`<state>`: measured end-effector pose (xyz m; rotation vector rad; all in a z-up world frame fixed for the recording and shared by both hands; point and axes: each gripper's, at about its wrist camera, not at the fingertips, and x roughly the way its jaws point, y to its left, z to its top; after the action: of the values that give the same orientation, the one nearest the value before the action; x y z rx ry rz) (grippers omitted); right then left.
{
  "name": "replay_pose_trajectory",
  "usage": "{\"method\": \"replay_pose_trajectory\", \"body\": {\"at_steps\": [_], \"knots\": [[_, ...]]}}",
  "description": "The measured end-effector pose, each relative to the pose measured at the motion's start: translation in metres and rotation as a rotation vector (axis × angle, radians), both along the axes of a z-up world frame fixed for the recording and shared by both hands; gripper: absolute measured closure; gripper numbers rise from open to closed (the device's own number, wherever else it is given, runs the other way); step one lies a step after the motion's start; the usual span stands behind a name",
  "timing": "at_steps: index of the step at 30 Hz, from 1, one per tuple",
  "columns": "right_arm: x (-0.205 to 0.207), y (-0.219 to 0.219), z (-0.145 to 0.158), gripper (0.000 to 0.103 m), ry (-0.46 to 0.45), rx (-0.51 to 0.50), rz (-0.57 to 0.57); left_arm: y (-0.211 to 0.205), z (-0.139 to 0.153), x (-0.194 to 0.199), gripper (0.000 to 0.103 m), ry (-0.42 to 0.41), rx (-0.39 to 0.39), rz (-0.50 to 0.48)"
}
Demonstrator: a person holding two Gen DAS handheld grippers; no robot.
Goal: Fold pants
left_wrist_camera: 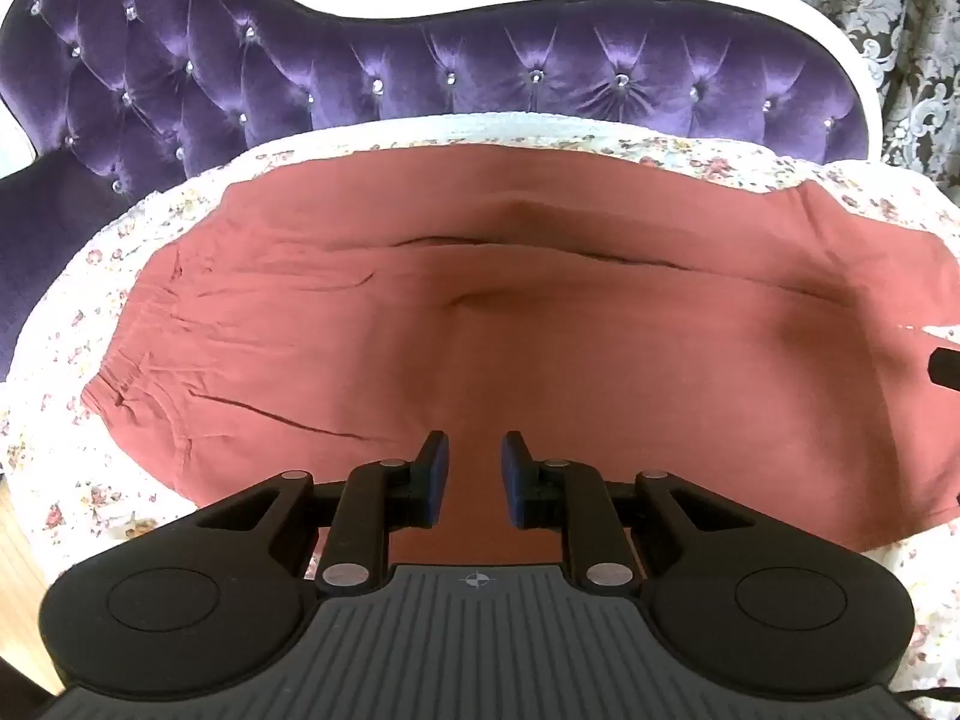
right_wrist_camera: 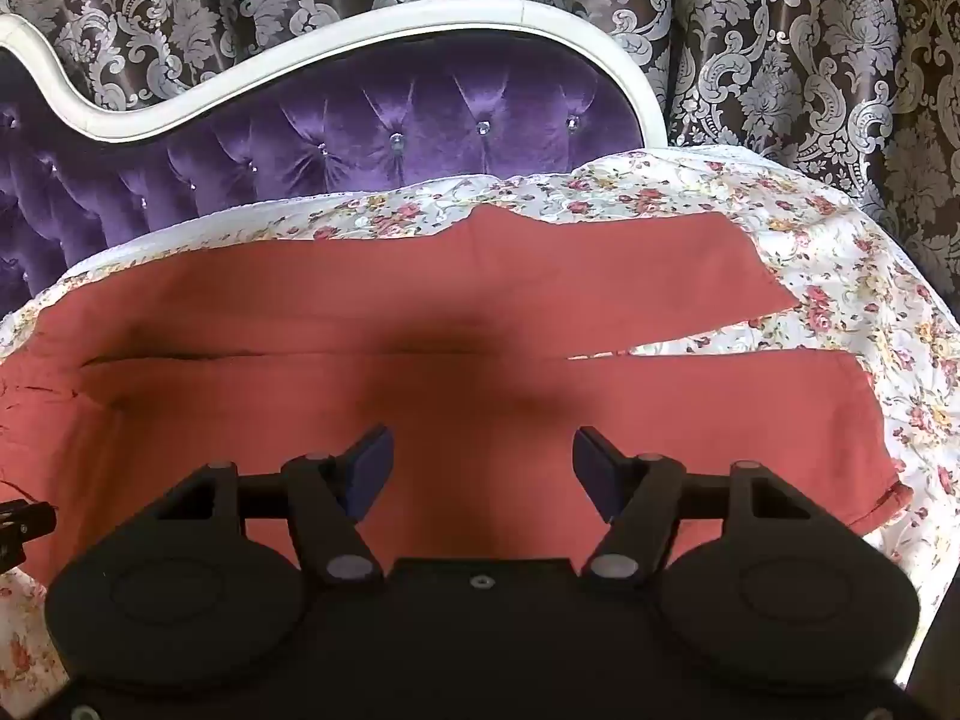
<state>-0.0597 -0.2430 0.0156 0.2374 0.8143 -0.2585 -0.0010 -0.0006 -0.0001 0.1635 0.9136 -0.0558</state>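
Note:
Rust-red pants [left_wrist_camera: 540,324] lie spread flat on a floral sheet [left_wrist_camera: 90,480]. The gathered waistband is at the left in the left wrist view. The two legs [right_wrist_camera: 600,276] run to the right and part slightly near the hems. My left gripper [left_wrist_camera: 474,447] hovers over the near edge of the pants at mid length. Its jaws stand a narrow gap apart with nothing between them. My right gripper [right_wrist_camera: 482,438] hangs wide open above the nearer leg, holding nothing. A black corner of the right gripper shows at the right edge of the left wrist view.
A tufted purple headboard [left_wrist_camera: 420,72] with a white curved frame [right_wrist_camera: 300,72] rises behind the sheet. Dark damask curtains [right_wrist_camera: 810,60] hang beyond it. The sheet's edge drops off at the right [right_wrist_camera: 912,360]. A strip of wooden floor [left_wrist_camera: 15,516] shows at the lower left.

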Motion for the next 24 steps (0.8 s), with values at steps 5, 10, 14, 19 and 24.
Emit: {"method": "replay_pose_trajectory", "body": {"at_steps": [5, 10, 14, 19, 24], "knots": [[-0.001, 0.001, 0.0, 0.033, 0.011, 0.007, 0.006, 0.002, 0.005, -0.004, 0.084, 0.009, -0.02, 0.007], [0.0, 0.006, -0.002, 0.033, 0.011, 0.007, 0.006, 0.003, 0.01, -0.001, 0.084, 0.014, -0.016, 0.005], [0.001, 0.009, -0.003, 0.033, 0.014, 0.008, 0.01, 0.0, 0.012, -0.003, 0.084, 0.008, -0.015, 0.002], [0.0, 0.005, -0.003, 0.033, 0.01, 0.022, 0.02, -0.002, 0.019, -0.004, 0.084, -0.002, -0.013, -0.006], [-0.001, 0.006, -0.003, 0.033, 0.01, 0.029, 0.026, -0.004, 0.026, -0.006, 0.084, -0.012, -0.025, -0.011]]}}
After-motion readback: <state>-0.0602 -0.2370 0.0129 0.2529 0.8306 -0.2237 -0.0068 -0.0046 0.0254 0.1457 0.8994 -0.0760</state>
